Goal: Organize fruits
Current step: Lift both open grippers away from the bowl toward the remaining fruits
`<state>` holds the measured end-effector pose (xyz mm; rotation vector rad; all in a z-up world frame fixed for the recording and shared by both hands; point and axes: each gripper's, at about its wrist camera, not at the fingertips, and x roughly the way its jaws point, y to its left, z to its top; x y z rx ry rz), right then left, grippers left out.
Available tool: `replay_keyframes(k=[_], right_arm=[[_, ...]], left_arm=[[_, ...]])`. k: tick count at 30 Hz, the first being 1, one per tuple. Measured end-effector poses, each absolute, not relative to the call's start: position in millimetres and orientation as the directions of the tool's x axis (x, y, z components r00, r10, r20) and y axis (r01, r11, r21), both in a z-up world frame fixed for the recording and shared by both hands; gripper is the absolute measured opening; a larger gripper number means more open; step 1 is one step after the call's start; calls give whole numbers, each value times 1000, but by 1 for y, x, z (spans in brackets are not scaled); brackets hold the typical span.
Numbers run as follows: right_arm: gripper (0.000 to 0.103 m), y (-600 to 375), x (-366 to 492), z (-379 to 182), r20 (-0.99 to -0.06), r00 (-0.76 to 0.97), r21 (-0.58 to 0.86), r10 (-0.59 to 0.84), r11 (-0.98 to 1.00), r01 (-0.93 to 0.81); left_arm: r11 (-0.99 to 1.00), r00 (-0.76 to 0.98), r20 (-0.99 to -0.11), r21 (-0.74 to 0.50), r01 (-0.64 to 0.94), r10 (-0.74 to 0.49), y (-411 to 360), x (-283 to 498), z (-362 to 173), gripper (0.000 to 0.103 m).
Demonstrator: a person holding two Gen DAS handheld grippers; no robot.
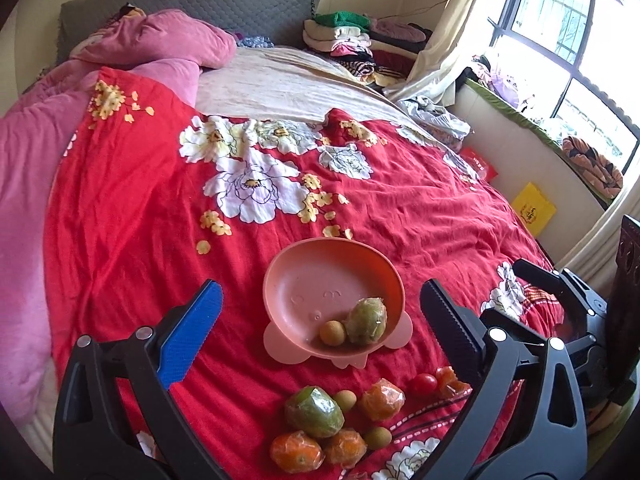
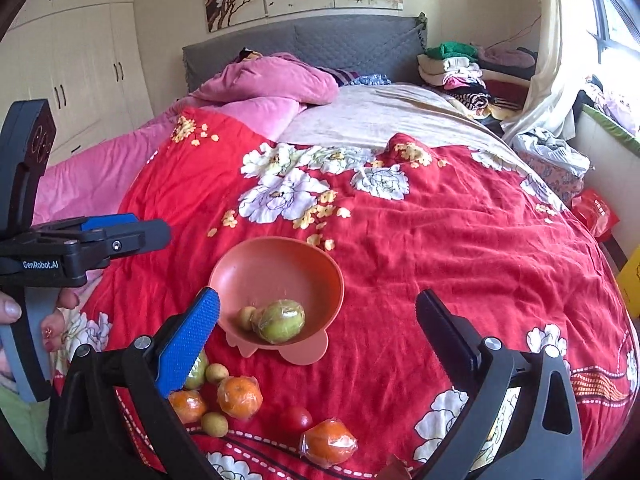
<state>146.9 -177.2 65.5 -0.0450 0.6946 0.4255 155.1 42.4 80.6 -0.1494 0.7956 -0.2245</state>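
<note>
Two fruits sat in pink bowl point(image 1: 334, 300) in left wrist view: wrapped green fruit point(image 1: 367, 321) against near wall, small tan round fruit point(image 1: 332, 333) touching its left side. Bowl rested on red floral bedspread point(image 1: 132, 216), between the two fingers as seen by camera. Left gripper point(image 1: 322, 334) spread wide, nothing held; blue pad point(image 1: 190, 332) on one finger, black ribbed pad point(image 1: 450, 328) on the other. Loose fruit clustered on bedspread nearer than bowl: big wrapped green one point(image 1: 314, 412), three wrapped orange ones point(image 1: 297, 451) point(image 1: 345, 448) point(image 1: 382, 399), two small tan ones point(image 1: 345, 400) point(image 1: 377, 437), red tomato point(image 1: 423, 385), another wrapped orange piece point(image 1: 450, 382) just beside right finger. Right gripper body point(image 1: 576, 304) visible at right edge. Folded clothes pile point(image 1: 352, 44) near headboard, pink quilt point(image 1: 156, 44) at far left.

Right wrist view: right gripper point(image 2: 316, 330) wide open too, empty. Same bowl point(image 2: 276, 276) ahead, green fruit point(image 2: 280, 320) and tan fruit point(image 2: 246, 317) inside, touching. Loose fruit on bedspread point(image 2: 440, 240) near blue-padded finger point(image 2: 188, 344): green one point(image 2: 197, 372) partly hidden behind it, tan ones point(image 2: 216, 373) point(image 2: 214, 424), wrapped orange ones point(image 2: 239, 397) point(image 2: 187, 405) point(image 2: 328, 442), tomato point(image 2: 295, 419). Left gripper point(image 2: 100, 236) seen side-on at left edge, held by a hand point(image 2: 8, 310); opening could not be told from this side. Wardrobe point(image 2: 76, 64) at far left wall.
</note>
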Motion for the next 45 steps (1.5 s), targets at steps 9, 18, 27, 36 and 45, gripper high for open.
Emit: replay_keyframes(k=[9, 18, 27, 36, 45], right_arm=[[98, -182, 133, 67, -619, 685, 103, 384, 904, -414], [98, -182, 114, 56, -629, 670, 110, 394, 898, -425], [98, -180, 103, 48, -643, 652, 118, 401, 894, -433], [98, -173, 91, 40, -663, 623, 116, 415, 879, -461], [98, -164, 83, 26, -691, 585, 118, 425, 865, -488]], left_arm=[[981, 711, -677, -165, 105, -190, 44, 137, 85, 93], [992, 719, -683, -94, 89, -130, 42, 111, 72, 93], [992, 699, -704, -88, 91, -127, 43, 88, 58, 93], [993, 684, -721, -79, 84, -115, 47, 72, 49, 93], [996, 654, -751, -57, 69, -88, 54, 62, 34, 93]])
